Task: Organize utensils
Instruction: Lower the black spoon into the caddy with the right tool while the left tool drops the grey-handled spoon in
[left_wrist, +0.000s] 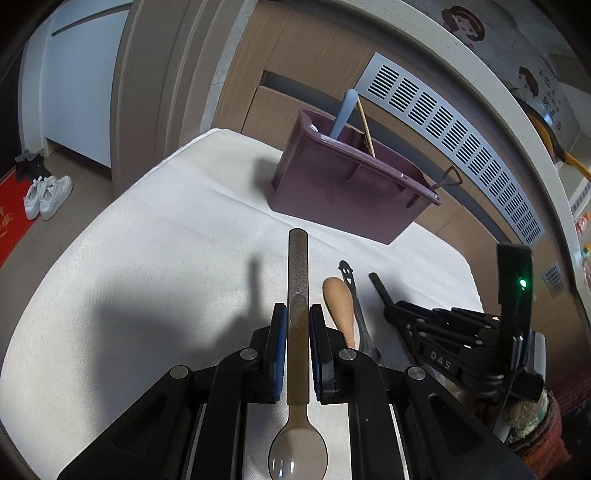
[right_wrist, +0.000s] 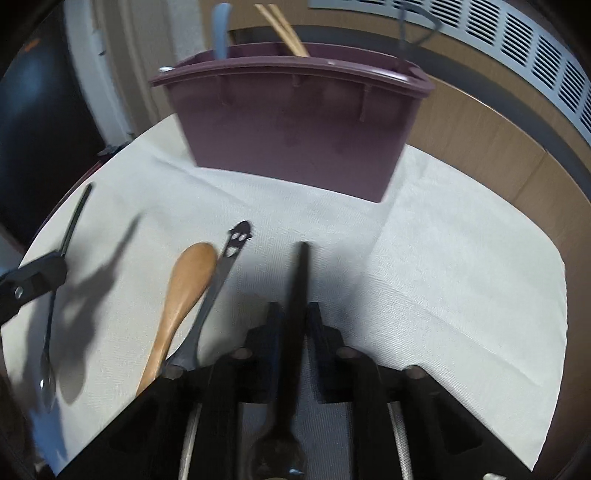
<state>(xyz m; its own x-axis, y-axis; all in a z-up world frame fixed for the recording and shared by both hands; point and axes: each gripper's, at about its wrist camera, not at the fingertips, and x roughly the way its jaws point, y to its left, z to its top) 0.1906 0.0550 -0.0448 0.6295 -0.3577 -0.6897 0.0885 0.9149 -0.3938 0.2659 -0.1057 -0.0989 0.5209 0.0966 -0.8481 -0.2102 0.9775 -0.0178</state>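
Both grippers are closed on utensils: the left gripper (left_wrist: 298, 314) holds a metal spoon (left_wrist: 297, 387), the right gripper (right_wrist: 293, 314) a black utensil (right_wrist: 297, 295). Next, I think, each goes into the purple caddy (right_wrist: 295, 129) at twelve o'clock.

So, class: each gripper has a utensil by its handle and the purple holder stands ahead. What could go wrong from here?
1. The left gripper pinches the metal spoon on a thin, smooth handle, with the bowl hanging behind; it may swivel or slip.
2. The right gripper holds a dark utensil close beside the wooden spoon, which a swing could knock.
3. The purple holder stands unsecured on the cloth; a hard poke might tip it.
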